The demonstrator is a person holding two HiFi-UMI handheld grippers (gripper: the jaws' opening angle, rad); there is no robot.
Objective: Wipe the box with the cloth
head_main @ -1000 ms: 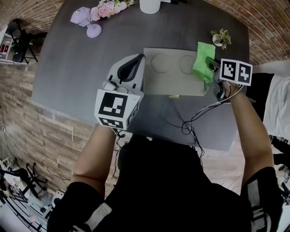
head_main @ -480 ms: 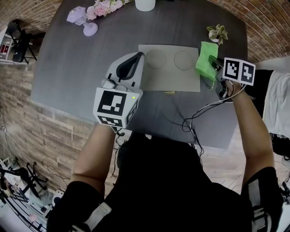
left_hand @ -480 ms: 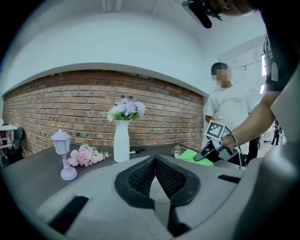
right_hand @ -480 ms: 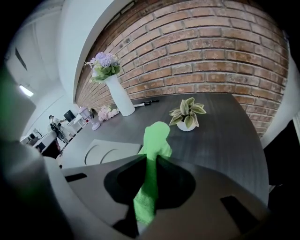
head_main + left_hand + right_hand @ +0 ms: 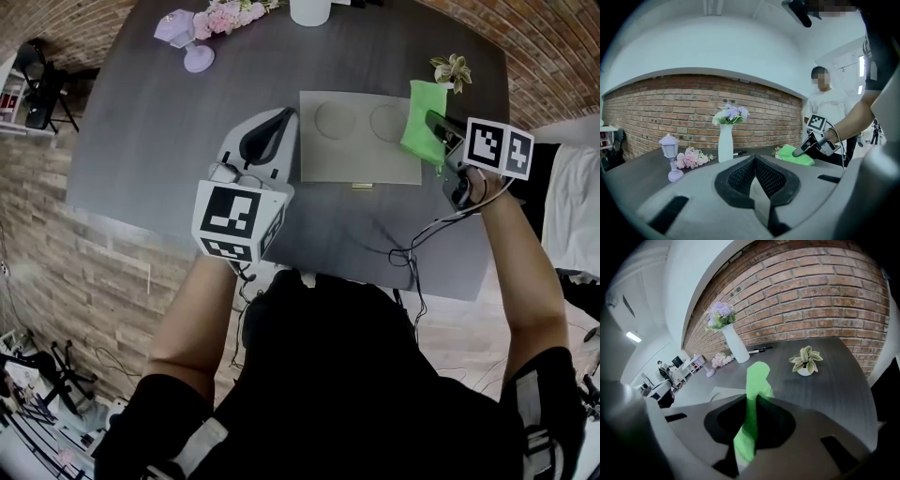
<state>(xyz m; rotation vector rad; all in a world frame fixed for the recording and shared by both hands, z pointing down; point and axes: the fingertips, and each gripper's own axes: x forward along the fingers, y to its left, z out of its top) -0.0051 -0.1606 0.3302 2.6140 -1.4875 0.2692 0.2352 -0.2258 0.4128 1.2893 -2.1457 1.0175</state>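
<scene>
Cloth (image 5: 418,114) clamped in right hand-held gripper (image 5: 432,121)

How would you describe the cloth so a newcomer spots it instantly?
On the dark table, find the flat beige box. At its right edge, pinched in the right gripper, is the cloth: the only bright green thing there.

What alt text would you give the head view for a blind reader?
A person's right hand-held gripper pinches a green cloth at the right edge of a grey box on a dark table; the left hand-held gripper, empty, is at the box's left.
</scene>
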